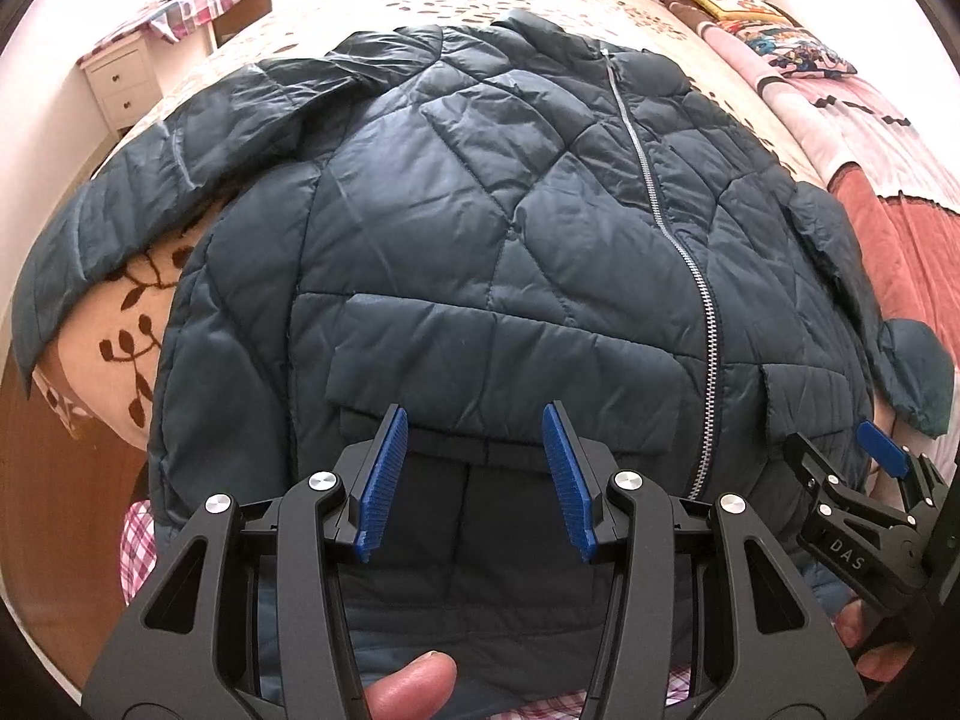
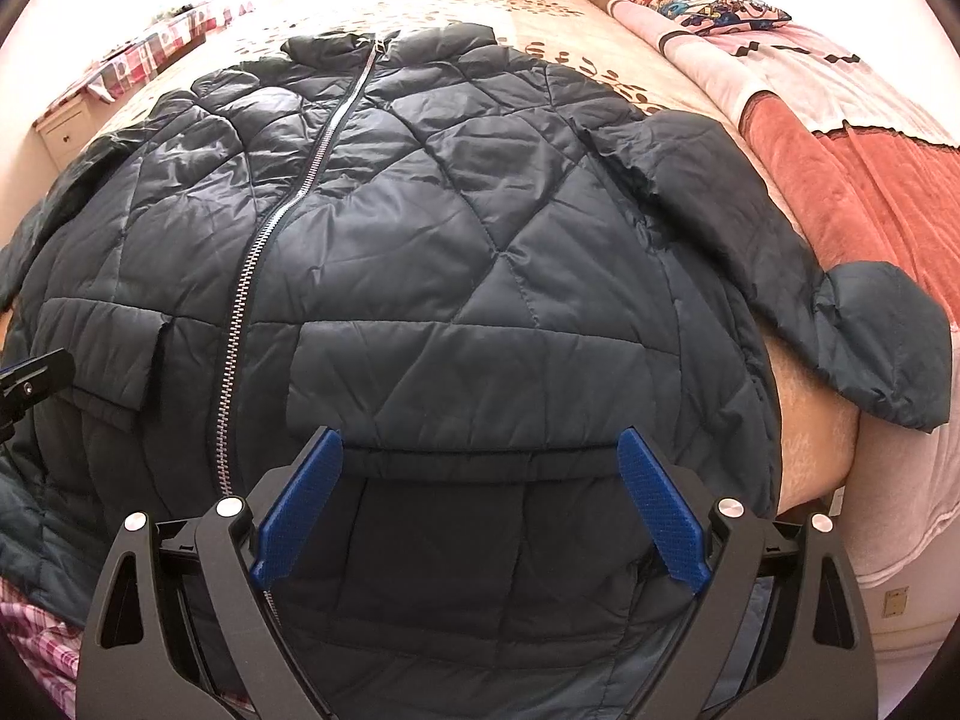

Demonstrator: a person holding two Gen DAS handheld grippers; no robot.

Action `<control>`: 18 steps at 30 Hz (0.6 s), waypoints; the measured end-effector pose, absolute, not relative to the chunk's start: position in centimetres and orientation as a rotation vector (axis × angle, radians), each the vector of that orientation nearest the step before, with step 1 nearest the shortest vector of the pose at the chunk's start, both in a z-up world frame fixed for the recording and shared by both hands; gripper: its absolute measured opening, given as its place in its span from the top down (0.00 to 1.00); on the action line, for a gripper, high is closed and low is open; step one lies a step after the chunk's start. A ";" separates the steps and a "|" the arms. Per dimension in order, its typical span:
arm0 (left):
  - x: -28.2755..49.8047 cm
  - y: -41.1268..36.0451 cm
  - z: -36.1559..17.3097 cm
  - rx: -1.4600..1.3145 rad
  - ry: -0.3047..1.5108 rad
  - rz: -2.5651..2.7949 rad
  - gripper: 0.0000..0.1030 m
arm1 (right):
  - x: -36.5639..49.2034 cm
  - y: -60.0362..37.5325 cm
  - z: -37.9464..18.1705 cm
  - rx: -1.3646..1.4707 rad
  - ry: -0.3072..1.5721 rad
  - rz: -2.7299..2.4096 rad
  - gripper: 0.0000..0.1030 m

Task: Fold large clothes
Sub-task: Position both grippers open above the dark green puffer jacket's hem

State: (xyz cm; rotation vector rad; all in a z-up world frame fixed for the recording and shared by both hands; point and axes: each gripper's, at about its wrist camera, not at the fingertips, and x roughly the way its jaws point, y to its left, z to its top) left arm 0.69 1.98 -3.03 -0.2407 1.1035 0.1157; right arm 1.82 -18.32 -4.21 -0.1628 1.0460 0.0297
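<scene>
Both grippers hang over the hem end of a dark teal quilted jacket (image 1: pixel 480 228), and we see neither one gripping anything. Our left gripper (image 1: pixel 475 420) has its blue pads (image 1: pixel 384 474) parted abt halfway, w/ the left pocket flap (image 1: pixel 492 360) in the gap but no pad pressing fabric. Our right gripper (image 2: pixel 480 444) stands wider, pads (image 2: pixel 660 510) spread either side of the right pocket flap (image 2: pixel 480 378), also clear of the cloth. A thumb (image 1: pixel 414 690) shows at the bottom of the left wrist view.

We find the jacket laid front-up on a bed w/ a cream leaf-print cover (image 1: pixel 132 324), silver zipper (image 1: pixel 690 276) closed up to the collar at the far end. Both sleeves are spread out: left sleeve (image 1: pixel 120 198) trails over the bed edge, right sleeve (image 2: pixel 810 276) ends near a rust-pink blanket (image 2: pixel 870 198). A white nightstand (image 1: pixel 120 84) sits beside the bed, cartoon-print pillow (image 2: pixel 708 6) near the headboard.
</scene>
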 end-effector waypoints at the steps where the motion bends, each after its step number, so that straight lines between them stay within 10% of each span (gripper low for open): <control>1: 0.7 2.0 -3.0 -0.240 1.104 0.116 0.54 | 1.8 -18.3 -4.2 -0.163 1.046 0.030 0.12; 18: 1.0 1.7 -4.5 -0.268 1.166 0.079 0.54 | 1.8 -18.5 -4.5 -0.164 1.055 0.030 0.12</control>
